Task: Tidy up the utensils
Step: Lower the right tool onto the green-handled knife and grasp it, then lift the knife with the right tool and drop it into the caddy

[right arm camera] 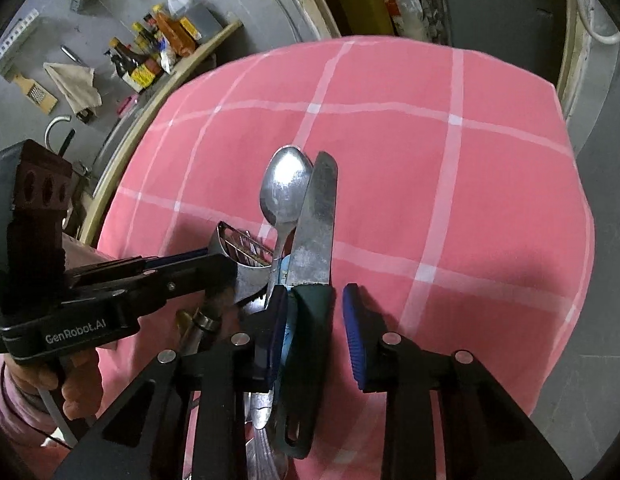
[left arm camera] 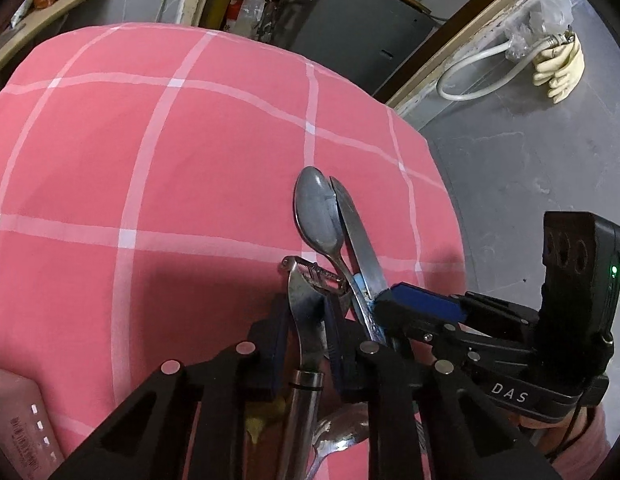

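You are working over a counter (left arm camera: 150, 160) covered by a pink cloth with white checks, where a small bunch of utensils is lying together near its right side. Your left gripper (left arm camera: 306, 320) is sitting with its blue-padded fingers (left arm camera: 280, 344) drawn nearly together around the metal neck of the peeler (left arm camera: 306, 312), pads pressing it on both sides, its toothed head sticking out just past the tips. Your right gripper (right arm camera: 316, 336) is reaching in beside it, and its fingers (right arm camera: 354, 336) are standing partly apart: the left pad is lying against the dark green handle of the knife (right arm camera: 316, 216), while the right pad is clear of it with pink cloth showing between. The spoon (right arm camera: 284, 190) is lying bowl-up just left of the knife blade, touching it, its stem running back under the peeler head. More cutlery is showing below the fingers, too hidden to name.
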`<state>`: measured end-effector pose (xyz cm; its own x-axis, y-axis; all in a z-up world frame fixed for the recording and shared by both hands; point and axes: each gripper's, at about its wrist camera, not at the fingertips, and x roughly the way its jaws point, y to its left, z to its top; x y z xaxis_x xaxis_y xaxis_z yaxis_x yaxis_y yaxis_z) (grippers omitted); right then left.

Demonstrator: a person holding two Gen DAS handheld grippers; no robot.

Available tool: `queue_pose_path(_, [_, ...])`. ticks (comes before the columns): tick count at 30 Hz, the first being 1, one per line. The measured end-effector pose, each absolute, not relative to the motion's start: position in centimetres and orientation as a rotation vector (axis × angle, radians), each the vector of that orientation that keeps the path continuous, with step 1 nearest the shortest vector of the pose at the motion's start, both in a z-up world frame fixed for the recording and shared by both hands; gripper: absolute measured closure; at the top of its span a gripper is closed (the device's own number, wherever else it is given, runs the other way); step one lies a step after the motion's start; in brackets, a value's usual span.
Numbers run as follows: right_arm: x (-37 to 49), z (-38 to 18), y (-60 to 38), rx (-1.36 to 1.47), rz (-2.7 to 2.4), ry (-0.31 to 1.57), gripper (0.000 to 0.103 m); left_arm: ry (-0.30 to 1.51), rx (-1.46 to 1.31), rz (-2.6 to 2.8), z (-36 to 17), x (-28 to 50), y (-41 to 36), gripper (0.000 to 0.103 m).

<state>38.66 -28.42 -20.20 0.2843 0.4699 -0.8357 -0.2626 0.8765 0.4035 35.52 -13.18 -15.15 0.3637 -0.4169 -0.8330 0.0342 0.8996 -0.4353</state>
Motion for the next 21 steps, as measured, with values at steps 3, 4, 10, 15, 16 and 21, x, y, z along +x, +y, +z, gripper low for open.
queue_pose_path(3, [38.5, -20.4, -28.6, 0.199, 0.521, 1.242, 0.084, 1.167, -0.399, -0.308, -14.5, 35.4, -12.9, 0.094])
queue_pose_path(4, [38.2, -20.6, -28.6, 0.214, 0.535, 1.259, 0.085, 1.163, -0.386, -0.31, -14.2, 35.2, -13.1, 0.095])
queue_pose_path(10, [37.0, -21.0, -28.2, 0.266, 0.515, 1.244, 0.088, 1.152, -0.355, -0.312, -13.5, 34.4, -13.5, 0.097])
queue_pose_path(15, [35.4, -20.8, -28.5, 0.292, 0.48, 1.21, 0.089, 1.127, -0.362, -0.302, -12.4, 33.8, -13.4, 0.098])
queue_pose_path(16, [35.1, -20.7, -28.7, 0.304, 0.471, 1.201, 0.089, 1.121, -0.363, -0.298, -12.1, 33.6, -13.1, 0.099])
queue_pose_path(21, [33.2, -19.9, -30.0, 0.37, 0.444, 1.108, 0.089, 1.087, -0.367, -0.281, -11.2, 32.7, -12.5, 0.1])
